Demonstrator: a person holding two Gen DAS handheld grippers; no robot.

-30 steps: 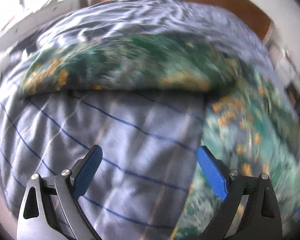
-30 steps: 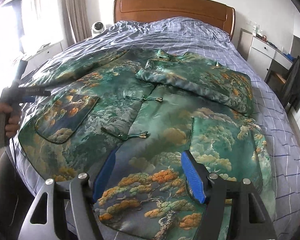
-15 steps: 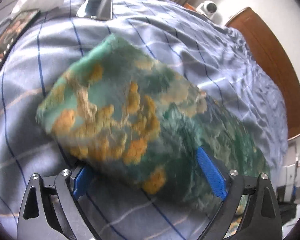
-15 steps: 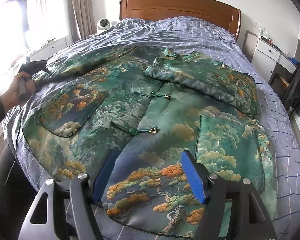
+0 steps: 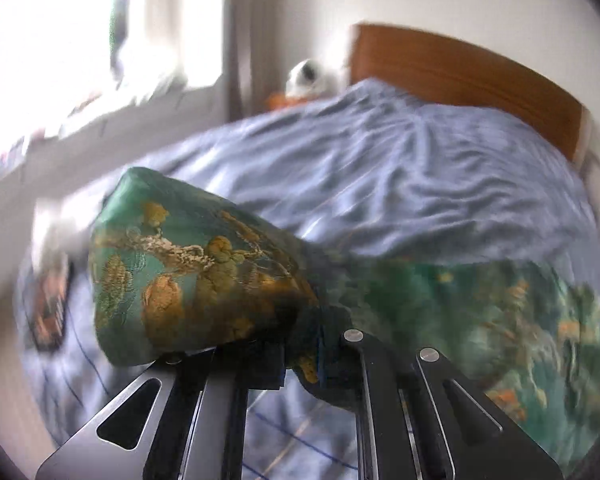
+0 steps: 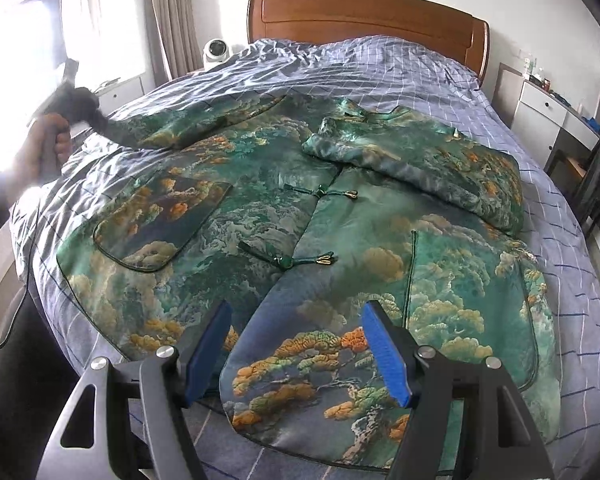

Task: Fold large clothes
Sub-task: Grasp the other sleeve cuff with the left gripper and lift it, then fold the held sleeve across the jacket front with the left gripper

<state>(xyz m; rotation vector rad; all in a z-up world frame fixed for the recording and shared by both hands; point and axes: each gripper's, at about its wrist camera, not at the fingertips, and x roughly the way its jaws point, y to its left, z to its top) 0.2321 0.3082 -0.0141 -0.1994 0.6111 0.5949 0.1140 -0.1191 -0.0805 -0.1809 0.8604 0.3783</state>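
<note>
A green brocade jacket [image 6: 284, 208] with orange and gold cloud patterns lies face up on the bed. Its right sleeve [image 6: 420, 160] is folded across the chest. My left gripper [image 5: 300, 356] is shut on the cuff of the left sleeve [image 5: 188, 272] and holds it raised off the bed; it shows at the far left of the right wrist view [image 6: 72, 100]. My right gripper [image 6: 300, 352] is open and empty, hovering above the jacket's bottom hem.
The bed has a blue checked cover [image 6: 380, 72] and a wooden headboard [image 6: 364, 16]. A white round device [image 6: 216, 52] stands by the curtain. A white cabinet [image 6: 548, 112] and a dark chair [image 6: 596, 176] stand at the right. A window is at the left.
My left gripper has closed on the left sleeve's cuff and lifted it off the bed. My right gripper has drawn back slightly toward the hem and stayed open.
</note>
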